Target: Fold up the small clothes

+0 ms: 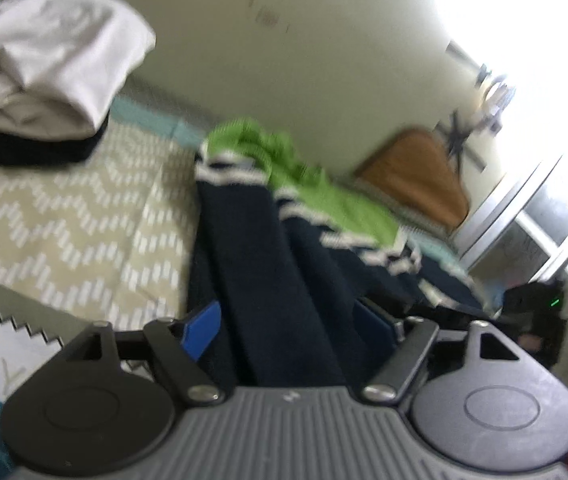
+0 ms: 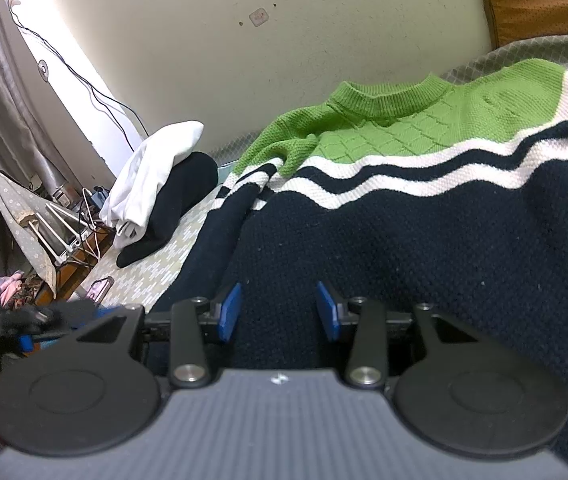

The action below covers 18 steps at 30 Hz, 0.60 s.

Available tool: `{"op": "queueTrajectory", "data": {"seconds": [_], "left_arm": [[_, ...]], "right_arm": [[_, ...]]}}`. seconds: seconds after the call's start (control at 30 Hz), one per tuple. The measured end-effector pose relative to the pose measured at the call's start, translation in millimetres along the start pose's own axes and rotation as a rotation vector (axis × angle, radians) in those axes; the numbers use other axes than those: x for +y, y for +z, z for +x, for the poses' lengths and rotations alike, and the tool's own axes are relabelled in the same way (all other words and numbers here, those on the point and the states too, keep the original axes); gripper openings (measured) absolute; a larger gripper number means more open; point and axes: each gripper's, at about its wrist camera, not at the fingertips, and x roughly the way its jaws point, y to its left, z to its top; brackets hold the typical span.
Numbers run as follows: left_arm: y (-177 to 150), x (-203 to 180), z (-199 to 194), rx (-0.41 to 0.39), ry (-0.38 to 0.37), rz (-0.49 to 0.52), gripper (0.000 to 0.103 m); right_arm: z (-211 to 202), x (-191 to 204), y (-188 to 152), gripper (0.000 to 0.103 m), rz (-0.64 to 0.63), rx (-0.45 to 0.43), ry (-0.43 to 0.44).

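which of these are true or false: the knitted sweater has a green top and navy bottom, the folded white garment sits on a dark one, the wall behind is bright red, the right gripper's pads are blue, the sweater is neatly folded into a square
1. The knitted sweater has a green top and a navy bottom with white stripes between: true.
2. The folded white garment lies on top of a dark garment: true.
3. The wall behind the bed is bright red: false. It is cream.
4. The right gripper has blue pads: true.
5. The sweater is neatly folded into a square: false. It lies spread out, one sleeve rumpled.
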Motion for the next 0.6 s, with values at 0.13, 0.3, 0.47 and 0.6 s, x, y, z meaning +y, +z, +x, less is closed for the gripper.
{"op": "queueTrajectory", "data": {"seconds": [0.13, 0.3, 0.47, 0.6], "left_arm": [[-2, 1, 13, 0.055, 0.023, -0.008, 0.059], [0, -1, 20, 0.062, 0.077, 0.006, 0.006], [32, 14, -16, -0.087, 0.202, 0.052, 0.005], [73, 38, -39, -0.243, 0.565, 0.087, 0.005]], "right_arm": [[-1, 0, 0, 0.045, 0.001, -0.005, -0.005], [-1, -1, 1, 0.046, 0.004, -0.005, 0.002], [-1, -2, 1, 0.046, 0.004, -0.004, 0.005], [-2, -2, 1, 0.046, 0.006, -0.005, 0.002]]}}
